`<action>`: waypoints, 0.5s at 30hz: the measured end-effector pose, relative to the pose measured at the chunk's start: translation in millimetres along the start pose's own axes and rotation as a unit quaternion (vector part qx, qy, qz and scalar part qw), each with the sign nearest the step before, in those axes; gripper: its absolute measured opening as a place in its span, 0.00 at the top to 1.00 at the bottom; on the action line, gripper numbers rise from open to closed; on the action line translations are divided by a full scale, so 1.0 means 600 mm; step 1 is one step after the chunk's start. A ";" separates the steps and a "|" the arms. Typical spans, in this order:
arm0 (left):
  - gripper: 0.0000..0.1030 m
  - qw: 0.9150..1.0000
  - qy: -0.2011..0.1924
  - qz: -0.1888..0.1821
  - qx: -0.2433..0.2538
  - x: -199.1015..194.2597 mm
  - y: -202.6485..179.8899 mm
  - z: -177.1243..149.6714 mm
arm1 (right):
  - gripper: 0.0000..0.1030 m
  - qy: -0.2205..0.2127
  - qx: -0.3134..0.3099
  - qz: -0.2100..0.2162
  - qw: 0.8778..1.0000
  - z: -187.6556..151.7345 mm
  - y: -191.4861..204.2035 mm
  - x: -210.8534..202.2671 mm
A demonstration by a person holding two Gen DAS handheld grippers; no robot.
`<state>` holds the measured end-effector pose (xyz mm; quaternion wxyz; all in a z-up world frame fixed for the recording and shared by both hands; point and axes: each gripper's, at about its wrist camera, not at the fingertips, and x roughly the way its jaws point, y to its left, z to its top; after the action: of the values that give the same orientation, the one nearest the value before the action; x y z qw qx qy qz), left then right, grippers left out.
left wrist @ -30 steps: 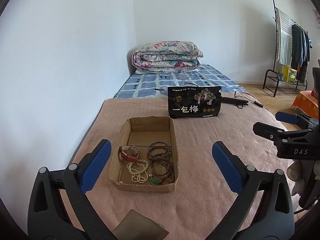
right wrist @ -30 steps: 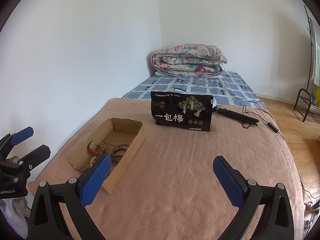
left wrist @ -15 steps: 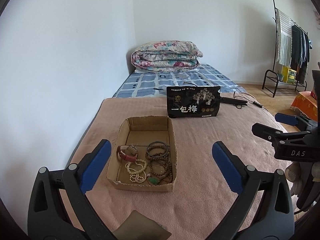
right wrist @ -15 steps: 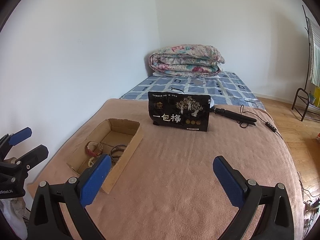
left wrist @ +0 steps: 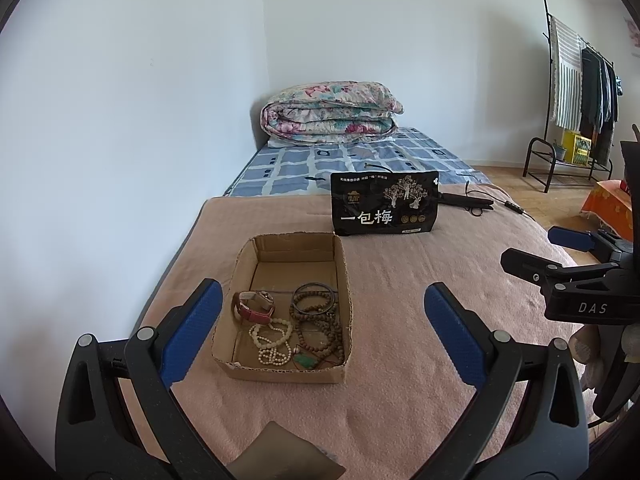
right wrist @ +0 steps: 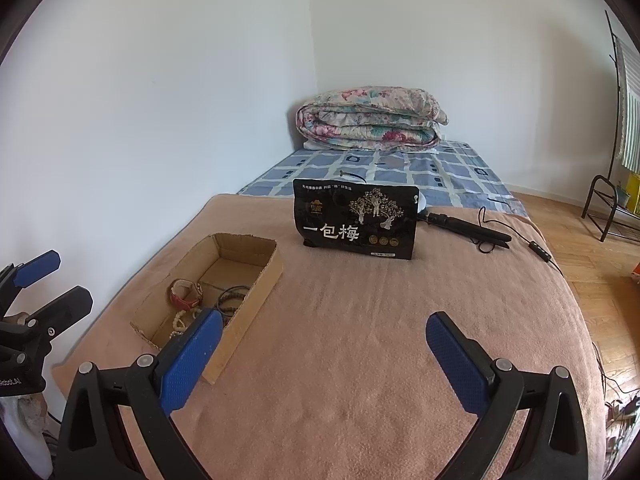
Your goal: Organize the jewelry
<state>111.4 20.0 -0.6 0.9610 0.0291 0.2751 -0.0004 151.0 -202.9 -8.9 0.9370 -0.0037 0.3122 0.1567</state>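
A: Anything hard to make out?
B: A dark flat thing point(left wrist: 286, 454) at the left view's bottom edge is cut off. In the right view the near blue pad hides part of the cardboard box point(right wrist: 224, 280).
A: The hand-held grippers?
B: Left hand-held gripper point(left wrist: 320, 330) gapes wide, empty, the box point(left wrist: 280, 372) (on the bed's pink blanket point(left wrist: 400, 360)) between its fingers, apart. Right hand-held gripper point(right wrist: 324, 354) also wide, box to its left.
A: Contents?
B: Only the left view shows them fully: red watch point(left wrist: 254, 306), pale beads point(left wrist: 272, 340), brown beads point(left wrist: 320, 320). Beyond stands a black pouch point(left wrist: 384, 210).

A pink-blanketed bed point(left wrist: 400, 300) bears a cardboard box point(left wrist: 348, 304), black pouch point(left wrist: 385, 210) and corded wand point(right wrist: 468, 227).
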 end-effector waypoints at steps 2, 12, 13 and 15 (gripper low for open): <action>0.00 1.000 -0.001 0.001 -0.002 -0.001 0.000 0.000 | 0.00 0.001 -0.001 0.000 1.000 -0.002 -0.002 0.000; 0.00 1.000 0.000 0.000 -0.001 0.000 -0.001 0.000 | 0.00 0.002 0.000 0.000 1.000 -0.003 -0.003 0.000; 0.00 1.000 0.000 0.000 -0.001 -0.001 0.000 0.000 | 0.00 0.002 -0.001 0.000 1.000 -0.004 -0.003 0.000; 0.00 1.000 -0.001 0.000 -0.002 -0.001 -0.001 0.000 | 0.00 0.002 0.000 -0.001 1.000 -0.004 -0.002 0.000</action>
<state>110.9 19.7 -0.6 0.9613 0.0277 0.2743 0.0004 150.2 -204.2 -10.9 0.9366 -0.0046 0.3138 0.1562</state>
